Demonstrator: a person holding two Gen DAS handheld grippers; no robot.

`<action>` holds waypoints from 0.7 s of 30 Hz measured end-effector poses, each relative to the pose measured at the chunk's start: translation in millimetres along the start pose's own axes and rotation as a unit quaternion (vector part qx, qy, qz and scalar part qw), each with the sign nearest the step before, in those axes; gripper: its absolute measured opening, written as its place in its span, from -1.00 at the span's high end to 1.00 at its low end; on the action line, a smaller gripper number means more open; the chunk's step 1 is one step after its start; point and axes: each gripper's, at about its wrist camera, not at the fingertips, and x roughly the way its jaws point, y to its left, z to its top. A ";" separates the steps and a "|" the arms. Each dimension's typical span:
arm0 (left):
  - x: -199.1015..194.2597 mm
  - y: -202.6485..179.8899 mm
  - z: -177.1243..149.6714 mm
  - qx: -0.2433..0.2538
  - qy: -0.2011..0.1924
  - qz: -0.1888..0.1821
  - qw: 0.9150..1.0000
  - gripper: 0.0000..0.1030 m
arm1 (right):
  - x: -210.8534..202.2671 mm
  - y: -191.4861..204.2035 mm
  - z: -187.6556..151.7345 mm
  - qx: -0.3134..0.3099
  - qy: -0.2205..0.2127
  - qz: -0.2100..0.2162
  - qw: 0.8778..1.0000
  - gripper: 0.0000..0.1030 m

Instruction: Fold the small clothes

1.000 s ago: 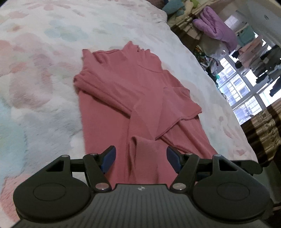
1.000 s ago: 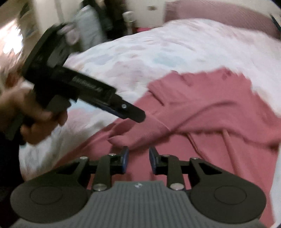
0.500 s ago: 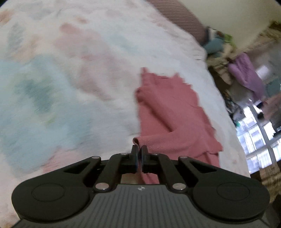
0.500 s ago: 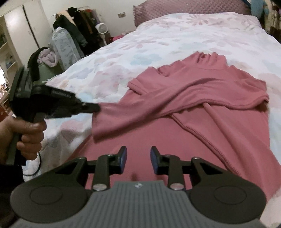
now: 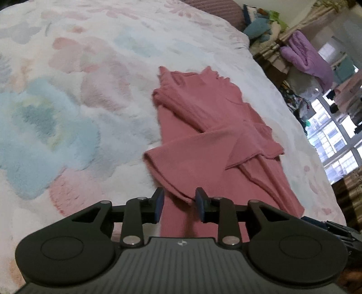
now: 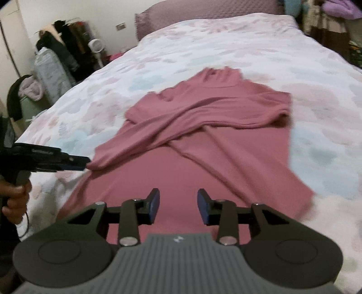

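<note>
1. Spread flat on the bed: a pink long-sleeved top (image 6: 203, 144), collar toward the headboard, hem toward the cameras, both sleeves folded across the chest and crossing.
2. Under it: a fluffy white blanket (image 5: 79, 95) with pastel pink and blue blotches, covering the whole bed.
3. Left gripper (image 5: 179, 204): jaws apart, blue pads either side of the cuff (image 5: 181, 194) of one sleeve, nothing pinched; in the right wrist view its tip (image 6: 79, 162) sits just at the end of that sleeve on the top's left edge. Touching or not: cannot tell.
4. Right gripper (image 6: 177, 207): jaws apart, hovering over the lower body of the top, holding nothing.
5. Far end of the bed: a mauve headboard cushion (image 6: 203, 13).
6. Off the bed's left side, seen from the right wrist: dark coats on a rack (image 6: 61, 43), a small white fan (image 6: 96, 45), a pale quilted bundle (image 6: 51, 67).
7. Off the other side, seen from the left wrist: a purple garment (image 5: 310, 56) draped over furniture, blue soft items (image 5: 258, 28) near the headboard, bright windows (image 5: 334, 140).
8. In the way on the top itself: only its own crossed sleeves, slightly rumpled.
</note>
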 end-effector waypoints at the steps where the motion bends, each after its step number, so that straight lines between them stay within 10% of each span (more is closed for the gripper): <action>1: 1.0 -3.7 0.8 0.001 0.005 -0.004 1.000 0.22 | -6.2 -5.0 -3.0 0.003 -0.001 -0.009 1.000 0.33; 12: 11.7 -27.4 -12.6 0.023 0.020 0.010 0.999 0.04 | -30.8 -29.5 -26.8 0.048 -0.010 -0.018 0.999 0.33; 13: 12.9 -26.3 -12.2 0.022 0.015 0.012 1.000 0.20 | -30.0 -28.6 -27.6 0.049 -0.010 -0.016 0.999 0.33; 14: 13.2 -23.5 -11.6 0.018 0.008 0.010 1.000 0.93 | -29.3 -27.5 -27.5 0.049 -0.010 -0.014 0.999 0.33; 21: -12.3 -5.2 -2.9 -0.020 -0.018 -0.005 1.000 0.92 | -34.7 -24.0 -28.3 0.041 -0.017 -0.006 0.999 0.32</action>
